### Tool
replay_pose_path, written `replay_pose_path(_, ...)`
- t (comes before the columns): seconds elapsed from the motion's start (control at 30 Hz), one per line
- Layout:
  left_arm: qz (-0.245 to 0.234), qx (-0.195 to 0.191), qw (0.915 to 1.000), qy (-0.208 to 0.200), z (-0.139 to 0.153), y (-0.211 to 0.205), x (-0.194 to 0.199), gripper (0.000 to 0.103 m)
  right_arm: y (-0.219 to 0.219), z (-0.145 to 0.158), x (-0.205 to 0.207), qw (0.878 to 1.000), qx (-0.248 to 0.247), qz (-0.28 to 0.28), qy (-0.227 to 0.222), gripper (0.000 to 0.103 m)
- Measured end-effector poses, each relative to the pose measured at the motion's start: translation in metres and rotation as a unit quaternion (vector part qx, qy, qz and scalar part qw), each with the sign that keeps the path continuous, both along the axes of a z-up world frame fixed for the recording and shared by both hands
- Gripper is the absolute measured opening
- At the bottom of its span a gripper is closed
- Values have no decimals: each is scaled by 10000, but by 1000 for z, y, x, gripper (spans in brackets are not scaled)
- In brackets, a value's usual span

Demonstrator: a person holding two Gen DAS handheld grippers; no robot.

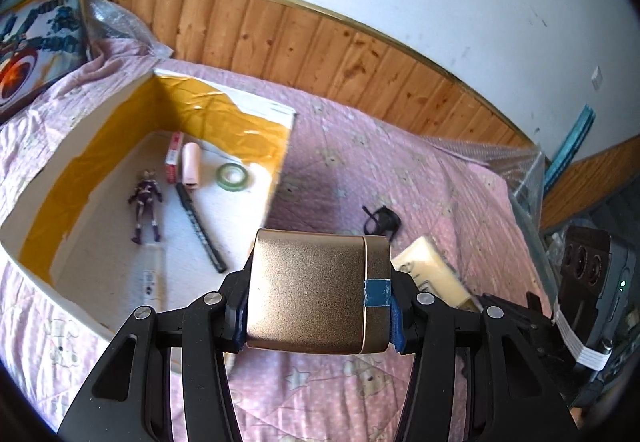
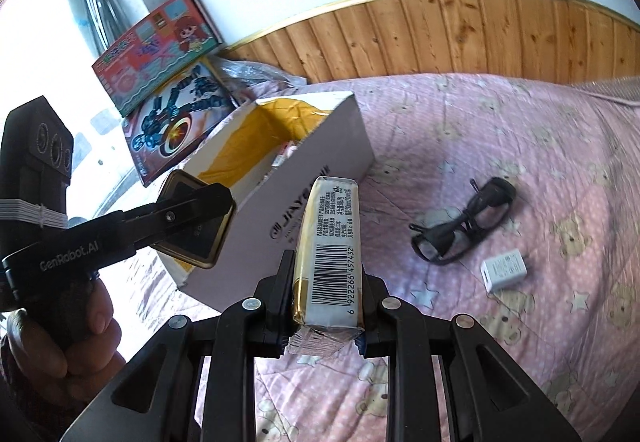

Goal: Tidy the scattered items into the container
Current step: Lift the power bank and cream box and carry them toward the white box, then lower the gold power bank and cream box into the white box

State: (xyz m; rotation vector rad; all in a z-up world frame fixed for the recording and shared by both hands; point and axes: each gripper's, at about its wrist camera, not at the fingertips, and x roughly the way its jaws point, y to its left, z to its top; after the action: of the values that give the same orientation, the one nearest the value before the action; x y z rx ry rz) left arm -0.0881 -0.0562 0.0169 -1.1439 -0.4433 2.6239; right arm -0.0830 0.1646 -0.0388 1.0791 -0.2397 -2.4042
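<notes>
My left gripper (image 1: 318, 306) is shut on a gold metal case (image 1: 308, 290), held just right of the open white box (image 1: 280, 169); it also shows in the right wrist view (image 2: 196, 222). The box holds a toy figure (image 1: 145, 203), a red packet (image 1: 175, 157), a pink tube (image 1: 191, 163), a green tape roll (image 1: 230, 174) and a black pen (image 1: 200, 228). My right gripper (image 2: 326, 298) is shut on a yellow wrapped pack with a barcode (image 2: 330, 250), near the box's white side (image 2: 320, 161). Black glasses (image 2: 464, 228) and a white charger (image 2: 505, 270) lie on the pink bedspread.
Pink quilted bedspread (image 2: 520, 145) covers the bed. Wood-panelled wall (image 1: 320, 41) runs behind. Toy boxes (image 2: 168, 81) lean at the far left by the window. Clear plastic wrap (image 1: 516, 169) lies at the bed's right edge.
</notes>
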Motion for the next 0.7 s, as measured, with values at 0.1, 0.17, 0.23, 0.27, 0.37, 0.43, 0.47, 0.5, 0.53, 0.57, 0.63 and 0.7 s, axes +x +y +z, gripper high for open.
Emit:
replay_pose_path(0.1,131,47,9999,16,2,-15,1,53,-7,7,-1,9999,31,82,66,25)
replay_pose_path(0.17,195,75,9998,45,4,-23,1,53,-13,11,-2,9998,60,159,113,25)
replay_pose_path(0.23,262,99,9996,72,7,-29,1,53,-18,16,-2,9996,79,222,153,25)
replay_pose_path(0.27,295,120,9995,92,9,-34,1,53,-22,18,-3,9995,85,266,171,25)
replay_pose_path(0.37,404,127,9990,138,12,-45,0,53,-32,24,-4,9988,119,405,245,25)
replay_pose_path(0.43,470,125,9987,150,14,-53,-2,53,-39,28,-6,9983,135,490,285,25)
replay_pose_path(0.47,513,107,9985,147,15,-57,-3,53,-43,29,-7,9980,146,537,310,25)
replay_pose_path(0.5,550,102,9983,135,15,-61,-4,53,-46,31,-7,9976,155,585,331,25)
replay_pose_path(0.53,598,100,9981,119,14,-66,-5,53,-50,32,-8,9973,167,633,348,25)
replay_pose_path(0.57,636,96,9979,106,13,-69,-6,53,-55,35,-9,9967,185,688,376,25)
replay_pose_path(0.63,716,106,9973,72,12,-78,-9,53,-62,38,-11,9959,202,778,414,25)
replay_pose_path(0.7,785,119,9968,46,10,-86,-10,53,-69,41,-13,9951,224,852,447,25)
